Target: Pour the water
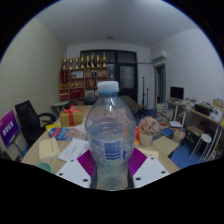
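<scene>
A clear plastic water bottle (pixel 110 135) with a white cap and a small blue-and-white label stands upright between my fingers, held up above the table. My gripper (pixel 111 165) is shut on the bottle. The purple pads (pixel 87 161) press against its lower body on both sides. The bottle's base is hidden below the fingers. No cup or other vessel for the water shows in the gripper view.
Beyond the bottle lies a cluttered wooden table (pixel 52 143) with papers and small items. A black office chair (pixel 30 120) stands to the left. A shelf with trophies (pixel 85 68) lines the back wall. A desk with a monitor (pixel 178 95) stands at the right.
</scene>
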`<state>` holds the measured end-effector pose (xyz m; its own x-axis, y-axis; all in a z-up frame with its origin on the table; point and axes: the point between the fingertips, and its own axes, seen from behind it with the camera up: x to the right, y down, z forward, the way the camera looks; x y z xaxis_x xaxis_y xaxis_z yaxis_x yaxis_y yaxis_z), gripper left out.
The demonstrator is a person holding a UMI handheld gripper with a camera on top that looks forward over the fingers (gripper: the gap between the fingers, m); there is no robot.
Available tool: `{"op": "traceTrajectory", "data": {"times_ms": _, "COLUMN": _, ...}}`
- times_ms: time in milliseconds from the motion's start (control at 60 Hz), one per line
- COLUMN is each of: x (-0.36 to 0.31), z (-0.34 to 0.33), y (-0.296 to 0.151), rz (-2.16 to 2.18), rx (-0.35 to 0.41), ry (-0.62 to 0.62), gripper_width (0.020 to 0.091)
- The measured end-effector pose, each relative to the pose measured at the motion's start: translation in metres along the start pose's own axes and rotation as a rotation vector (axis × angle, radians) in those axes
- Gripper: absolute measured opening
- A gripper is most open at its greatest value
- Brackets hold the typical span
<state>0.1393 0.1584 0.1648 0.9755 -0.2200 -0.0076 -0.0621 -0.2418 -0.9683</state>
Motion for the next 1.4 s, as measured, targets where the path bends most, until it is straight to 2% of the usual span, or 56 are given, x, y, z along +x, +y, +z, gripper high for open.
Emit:
{"op": "traceTrajectory", "data": {"times_ms": 100, "x": 0.002, "z": 0.029, "y": 0.061, "rz": 0.055, "rx": -0.046, "ry": -0.041, "gripper_width": 0.0414}}
{"op": "traceTrajectory", "data": {"times_ms": 183, "x": 0.018, "z": 0.022, "y": 0.082, "rz": 0.031, "rx": -0.067, "ry": -0.071, "gripper_width": 0.0420}}
{"op": "traceTrajectory", "data": {"times_ms": 217, "x": 0.008, "z": 0.037, "y": 0.088, "rz": 0.027, "rx": -0.060, "ry": -0.093, "gripper_width": 0.0424}}
{"op": "traceTrajectory", "data": {"times_ms": 283, "x": 0.010, "z": 0.022, "y": 0.090, "rz": 0.031, "rx": -0.038, "ry": -0.153, "gripper_width": 0.0437}}
{"op": "traceTrajectory", "data": {"times_ms": 350, "x": 0.015, "z": 0.025, "y": 0.102, "rz": -0.015, "rx": -0.052, "ry": -0.152, "gripper_width": 0.0447}}
{"op": "traceTrajectory", "data": {"times_ms": 367, "x": 0.007, "z": 0.037, "y": 0.107, "rz": -0.029, "rx": -0.058, "ry": -0.145, "gripper_width": 0.0498}}
{"op": "traceTrajectory", "data": {"times_ms": 383, "x": 0.006, "z": 0.042, "y": 0.101, "rz": -0.032, "rx": -0.032, "ry": -0.150, "gripper_width": 0.0461}}
{"op": "traceTrajectory", "data": {"times_ms": 567, "x": 0.013, "z": 0.037, "y": 0.104, "rz": 0.013, "rx": -0.012, "ry": -0.155, "gripper_width": 0.0460}}
{"op": "traceTrajectory", "data": {"times_ms": 683, "x": 0.013, "z": 0.034, "y": 0.105, "rz": 0.009, "rx": -0.025, "ry": -0.144, "gripper_width": 0.0590}}
{"op": "traceTrajectory", "data": {"times_ms": 800, "x": 0.008, "z": 0.021, "y": 0.127, "rz": 0.046, "rx": -0.151, "ry": -0.141, "gripper_width": 0.0779}}
{"op": "traceTrajectory", "data": {"times_ms": 833, "x": 0.009, "z": 0.008, "y": 0.128, "rz": 0.058, "rx": -0.155, "ry": -0.133, "gripper_width": 0.0835}}
{"op": "traceTrajectory", "data": {"times_ms": 850, "x": 0.009, "z": 0.002, "y": 0.129, "rz": 0.064, "rx": -0.157, "ry": -0.126, "gripper_width": 0.0840}}
{"op": "traceTrajectory", "data": {"times_ms": 917, "x": 0.011, "z": -0.018, "y": 0.130, "rz": 0.066, "rx": -0.171, "ry": -0.088, "gripper_width": 0.0829}}
{"op": "traceTrajectory", "data": {"times_ms": 1100, "x": -0.002, "z": -0.125, "y": 0.132, "rz": 0.044, "rx": -0.204, "ry": -0.012, "gripper_width": 0.0830}}
{"op": "traceTrajectory", "data": {"times_ms": 1283, "x": -0.041, "z": -0.246, "y": 0.095, "rz": 0.030, "rx": -0.194, "ry": 0.063, "gripper_width": 0.0825}}
{"op": "traceTrajectory", "data": {"times_ms": 1400, "x": -0.071, "z": -0.313, "y": 0.065, "rz": 0.028, "rx": -0.163, "ry": 0.101, "gripper_width": 0.0831}}
